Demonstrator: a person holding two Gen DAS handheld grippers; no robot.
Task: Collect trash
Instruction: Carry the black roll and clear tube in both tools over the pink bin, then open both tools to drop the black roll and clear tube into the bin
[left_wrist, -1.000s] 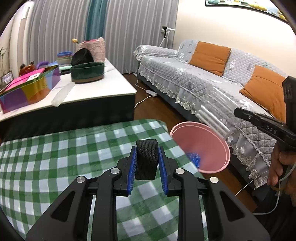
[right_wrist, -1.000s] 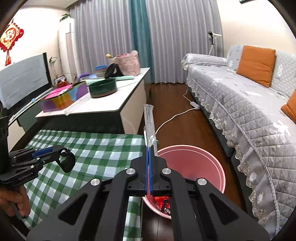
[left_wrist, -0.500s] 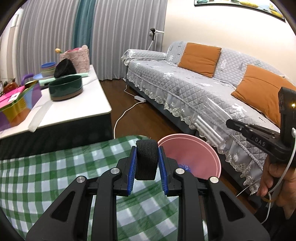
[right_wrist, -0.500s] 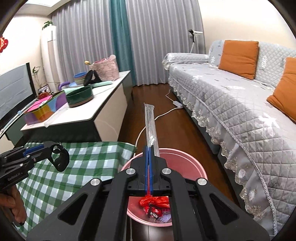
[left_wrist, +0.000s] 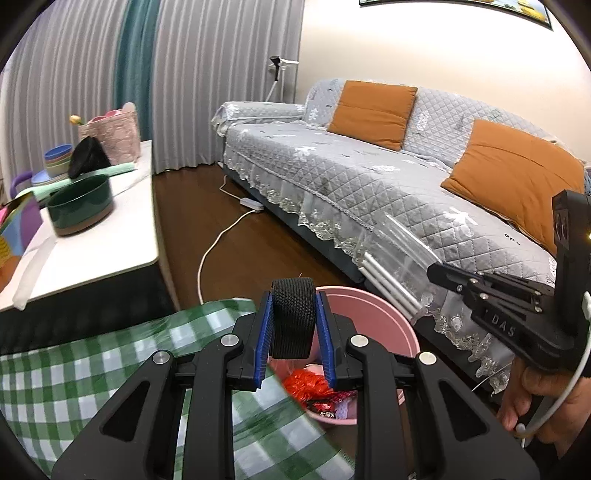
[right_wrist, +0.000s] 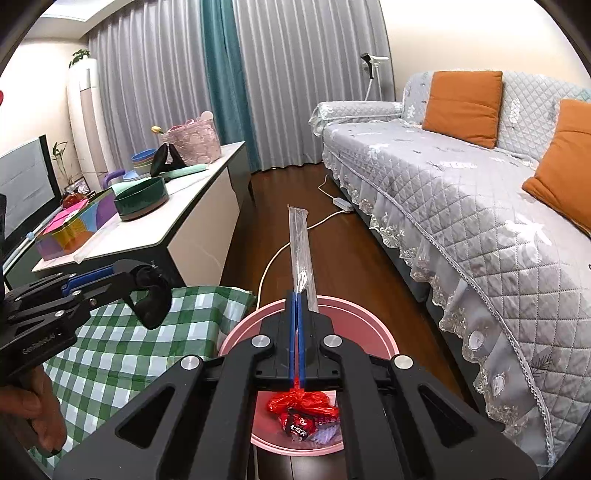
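Observation:
My left gripper (left_wrist: 293, 295) is shut on a black ribbed band (left_wrist: 293, 317) that stands upright between its blue pads, just over the near rim of the pink bin (left_wrist: 376, 325). My right gripper (right_wrist: 296, 295) is shut on a clear plastic sleeve of white straws (right_wrist: 301, 243), held above the pink bin (right_wrist: 369, 321). Red wrappers (right_wrist: 303, 406) lie in the bin's bottom. In the left wrist view the right gripper (left_wrist: 434, 269) shows at the right, with the straw sleeve (left_wrist: 395, 254) sticking out up and left. In the right wrist view the left gripper (right_wrist: 147, 284) and its band (right_wrist: 155, 302) hang over the checked cloth.
A green checked cloth (left_wrist: 92, 373) covers the surface left of the bin. A white low table (left_wrist: 92, 247) holds a dark green bowl (left_wrist: 81, 206) and a pink basket (left_wrist: 110, 136). A grey sofa (left_wrist: 369, 177) with orange cushions runs along the right. A white cable (left_wrist: 221, 236) crosses the wooden floor.
Both grippers have moved toward the pink bin, which now lies closer and lower in both views, with the red wrappers showing. The band and the straw sleeve stay gripped.

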